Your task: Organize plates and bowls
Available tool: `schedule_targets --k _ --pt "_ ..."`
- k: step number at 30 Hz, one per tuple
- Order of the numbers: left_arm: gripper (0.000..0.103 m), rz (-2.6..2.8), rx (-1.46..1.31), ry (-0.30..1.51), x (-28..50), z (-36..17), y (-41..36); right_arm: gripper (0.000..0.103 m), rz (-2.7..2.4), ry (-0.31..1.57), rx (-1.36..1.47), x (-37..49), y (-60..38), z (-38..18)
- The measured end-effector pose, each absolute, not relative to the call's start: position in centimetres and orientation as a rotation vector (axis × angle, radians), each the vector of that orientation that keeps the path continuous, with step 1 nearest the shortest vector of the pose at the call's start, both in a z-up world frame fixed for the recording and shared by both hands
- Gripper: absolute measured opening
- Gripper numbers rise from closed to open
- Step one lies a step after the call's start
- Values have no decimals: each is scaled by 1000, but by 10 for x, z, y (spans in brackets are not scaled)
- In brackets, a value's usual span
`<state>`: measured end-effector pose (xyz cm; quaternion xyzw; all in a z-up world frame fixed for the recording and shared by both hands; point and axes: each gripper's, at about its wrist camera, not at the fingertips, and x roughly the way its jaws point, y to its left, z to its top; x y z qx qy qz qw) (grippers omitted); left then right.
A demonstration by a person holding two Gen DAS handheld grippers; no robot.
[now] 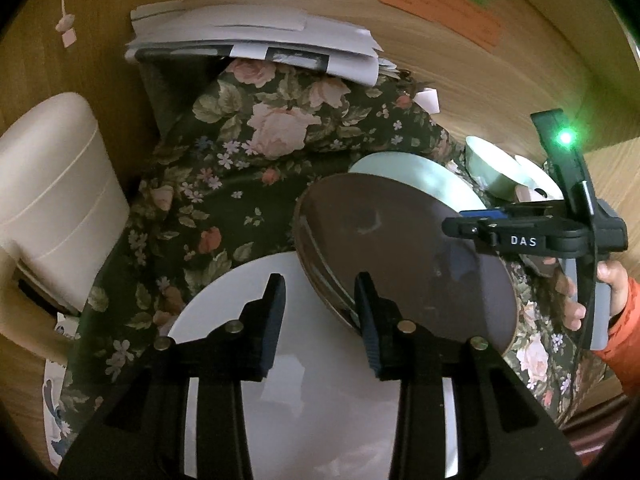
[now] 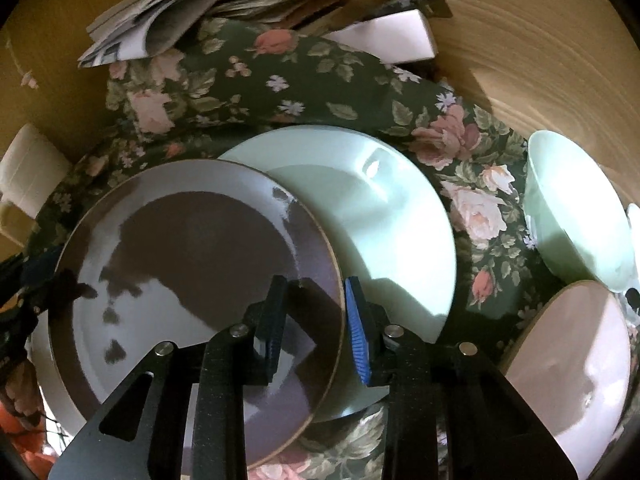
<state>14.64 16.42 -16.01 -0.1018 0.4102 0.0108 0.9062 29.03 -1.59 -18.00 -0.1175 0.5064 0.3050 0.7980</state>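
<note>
Both grippers pinch the brown plate (image 2: 192, 264) by opposite rims: left gripper (image 1: 320, 320) and right gripper (image 2: 316, 328) closed on it, so I can stack it on the white plate (image 1: 240, 300).

Floral cloth (image 1: 256, 184), paper stack (image 1: 256, 40), cream chair (image 1: 52, 200), orange note (image 1: 440, 4).

A glossy round brown plate with a thin tan rim (image 2: 192, 264) lies tilted, its right edge overlapping a pale mint-green round plate (image 2: 384, 216) and its left part over a white round plate (image 1: 240, 312). To the right stand a mint-green bowl (image 2: 576, 216) and, nearer, a pale pink bowl (image 2: 580, 356), all on the flowered dark-green cloth.
</note>
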Motion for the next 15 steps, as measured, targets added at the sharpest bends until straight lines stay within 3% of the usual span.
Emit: schedule_targets --k 15 --pt "32 20 -247 871 143 -169 173 29 722 1008 -228 261 -16 -173"
